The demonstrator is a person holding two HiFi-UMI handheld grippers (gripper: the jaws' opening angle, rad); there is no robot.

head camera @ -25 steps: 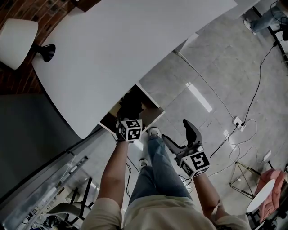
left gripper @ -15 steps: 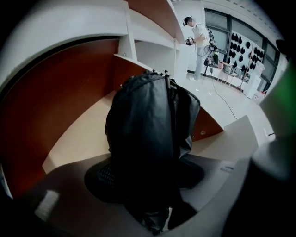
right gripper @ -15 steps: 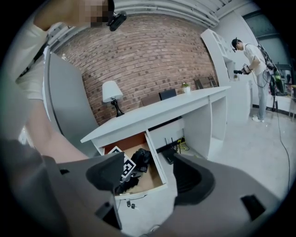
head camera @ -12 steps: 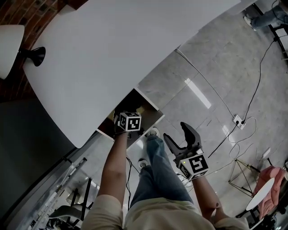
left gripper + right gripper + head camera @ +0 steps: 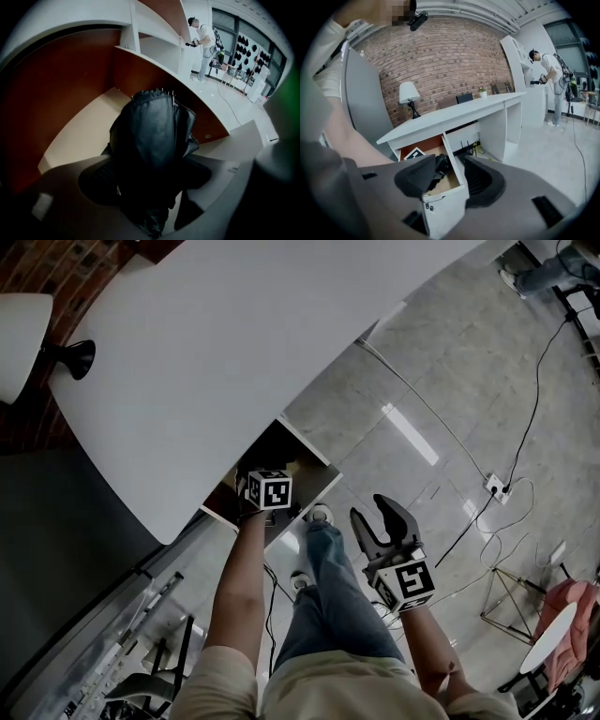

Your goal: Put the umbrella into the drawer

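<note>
1. Head view: L gripper point(image 5: 269, 491) is down inside the open drawer point(image 5: 314, 448) under the desk point(image 5: 234, 343). Its cube hides most of the umbrella. R gripper point(image 5: 378, 519) is well apart, over the floor, w/ nothing in it.
2. L gripper view: the umbrella point(image 5: 152, 140), black and folded, sits between the jaws. Jaws are opening, wide, and the pads look off the fabric. Its long axis runs along the gripper's line, steeply down into the drawer. The rib-tip end points away toward the drawer bottom, the other end is nr the camera. Risk: it's on end, not flat, so it may topple or poke above the rim and block closing. Loose fabric may also snag a jaw on pull-out and lift it back out.
3. R gripper view: jaws are apart, closing, empty. The umbrella point(image 5: 439, 168) shows as a dark lump in the drawer point(image 5: 445, 206), nr the front. Risk: pushing the drawer shut before it lies flat could jam it.
</note>
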